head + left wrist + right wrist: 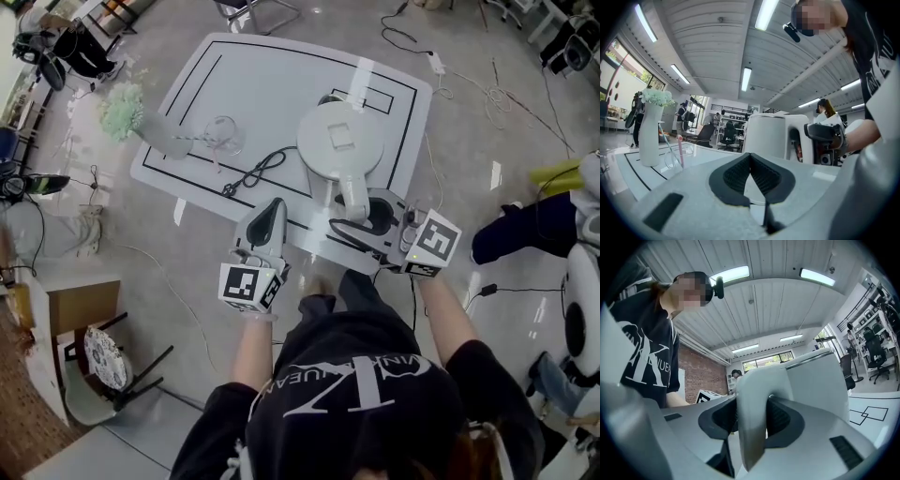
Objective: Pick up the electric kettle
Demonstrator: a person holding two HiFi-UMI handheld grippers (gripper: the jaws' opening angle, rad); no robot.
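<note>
The white kettle (340, 141) stands upright near the middle of the desk (253, 84), a bit toward the person's side. Its handle (352, 195) sticks out toward the person, so it is easy to reach from there.

The right claw (378, 217) has the handle between its two jaws. In the right gripper view the handle fills the gap, and the dark pads (783, 418) look pressed against both of its sides. The claw is still quite wide because the handle is thick. It points level, which suits a handle that runs up and down. The kettle looks like it is still sitting on the desk, so the lift is not yet done.

The left claw (265, 225) hangs just beside the kettle, at the near edge of the desk. Its jaws are closed with the tips touching, and it holds nothing. It seems to be waiting out of the way, since one claw is enough for the handle.

A black cord (255, 173) lies on the desk to the left of the kettle. Farther left stand a clear glass (223, 133) and a white vase (164, 139) with pale flowers. They are well apart from the kettle, so they should not get bumped when it goes up. The cord might tug if it is joined to the kettle, but the pictures do not show that.
</note>
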